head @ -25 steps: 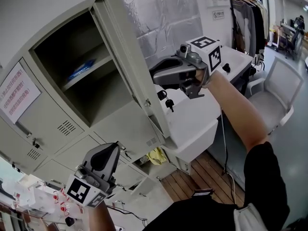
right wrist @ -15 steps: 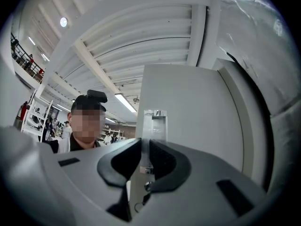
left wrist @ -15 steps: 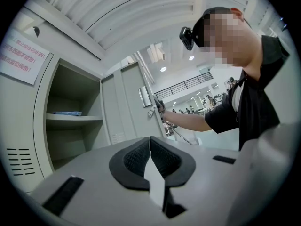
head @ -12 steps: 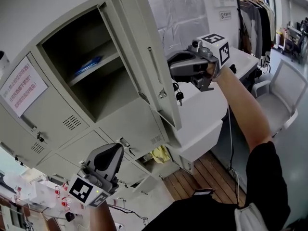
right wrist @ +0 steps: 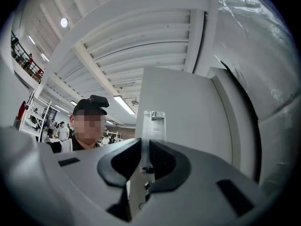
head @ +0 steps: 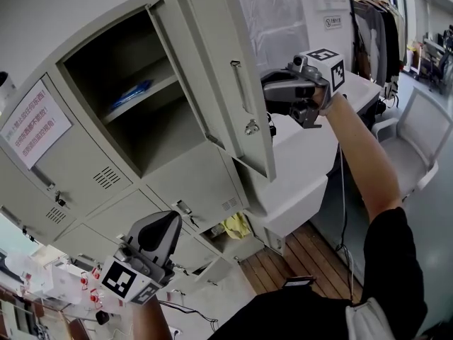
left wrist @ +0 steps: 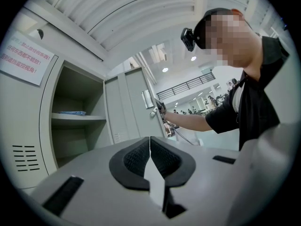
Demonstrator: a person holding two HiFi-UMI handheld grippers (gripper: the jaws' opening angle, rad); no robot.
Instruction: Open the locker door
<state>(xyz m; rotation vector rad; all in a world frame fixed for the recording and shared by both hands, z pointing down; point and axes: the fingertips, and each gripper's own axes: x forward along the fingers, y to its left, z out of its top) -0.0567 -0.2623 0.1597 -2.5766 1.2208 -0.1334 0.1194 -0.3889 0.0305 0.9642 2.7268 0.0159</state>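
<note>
The grey locker door point(head: 226, 69) stands swung out from its compartment point(head: 134, 119), its metal handle point(head: 239, 87) on the outer face. My right gripper point(head: 270, 95) is shut on the door's free edge; in the right gripper view the thin door edge point(right wrist: 146, 126) sits pinched between the black pads point(right wrist: 162, 161). Inside the compartment, a blue item point(head: 131, 94) lies on the shelf. My left gripper point(head: 164, 222) hangs low in front of the lower lockers, shut with nothing in it; its pads point(left wrist: 136, 157) meet in the left gripper view.
A white desk point(head: 304, 168) stands right of the lockers, under the open door. A white chair point(head: 414, 140) and a clothes rack point(head: 368, 20) are farther right. Closed lockers point(head: 106, 183) lie below the compartment; a notice point(head: 35, 122) is stuck on the left door.
The door has swung farther out to the right, with my right gripper on its edge. More of the door's outer face and handle shows now. My left gripper has stayed put.
</note>
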